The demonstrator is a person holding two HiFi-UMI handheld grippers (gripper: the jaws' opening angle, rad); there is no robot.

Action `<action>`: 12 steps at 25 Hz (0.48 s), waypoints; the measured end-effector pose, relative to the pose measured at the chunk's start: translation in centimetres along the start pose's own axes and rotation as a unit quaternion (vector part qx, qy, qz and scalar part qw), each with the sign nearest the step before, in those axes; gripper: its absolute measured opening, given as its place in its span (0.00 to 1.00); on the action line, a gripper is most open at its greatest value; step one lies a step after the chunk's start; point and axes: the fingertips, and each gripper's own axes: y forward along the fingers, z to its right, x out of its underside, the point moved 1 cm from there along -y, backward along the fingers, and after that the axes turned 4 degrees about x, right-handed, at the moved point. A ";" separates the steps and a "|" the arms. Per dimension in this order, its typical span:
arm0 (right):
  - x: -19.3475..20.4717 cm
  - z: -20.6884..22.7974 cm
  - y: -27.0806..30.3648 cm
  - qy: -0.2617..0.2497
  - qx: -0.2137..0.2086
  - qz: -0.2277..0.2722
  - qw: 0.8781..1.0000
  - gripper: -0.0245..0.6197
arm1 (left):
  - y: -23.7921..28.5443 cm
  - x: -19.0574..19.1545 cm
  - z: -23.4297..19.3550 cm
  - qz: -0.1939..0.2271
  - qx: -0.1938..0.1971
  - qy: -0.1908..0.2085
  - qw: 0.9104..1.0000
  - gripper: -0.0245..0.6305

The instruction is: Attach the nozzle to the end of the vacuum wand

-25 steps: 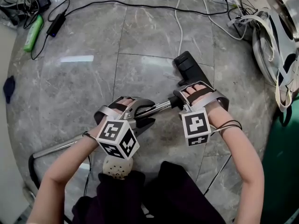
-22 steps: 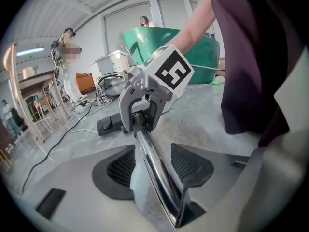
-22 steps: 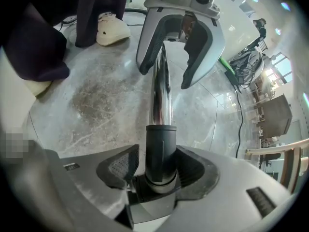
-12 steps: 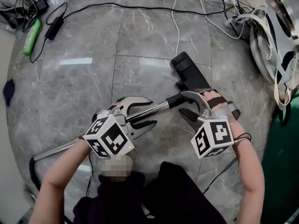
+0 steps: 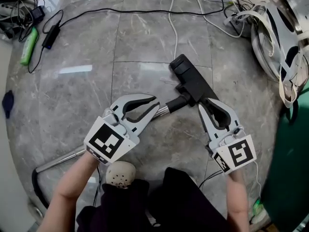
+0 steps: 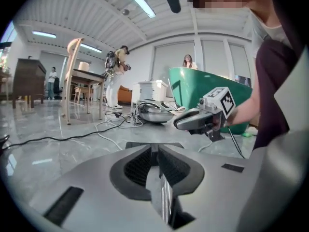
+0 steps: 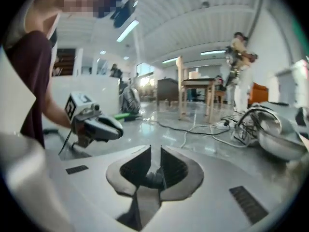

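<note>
The nozzle (image 5: 190, 79) lies flat on the marble floor (image 5: 145, 37). Its neck meets the end of the vacuum wand (image 5: 60, 160), which runs down-left beneath the left gripper (image 5: 155, 104). The joint appears seated, though that gripper partly covers it.

Left gripper: the jaws have just been closing and now stand a narrow slit apart, with nothing between them.

Right gripper (image 5: 203, 103): same condition. It is held above the nozzle's near end and grips nothing.
</note>
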 end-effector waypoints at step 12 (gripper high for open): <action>4.5 1.3 -5.3 0.269 0.122 0.098 0.950 0.06 | -0.7 -0.4 0.7 0.057 -0.061 -0.039 0.996 0.05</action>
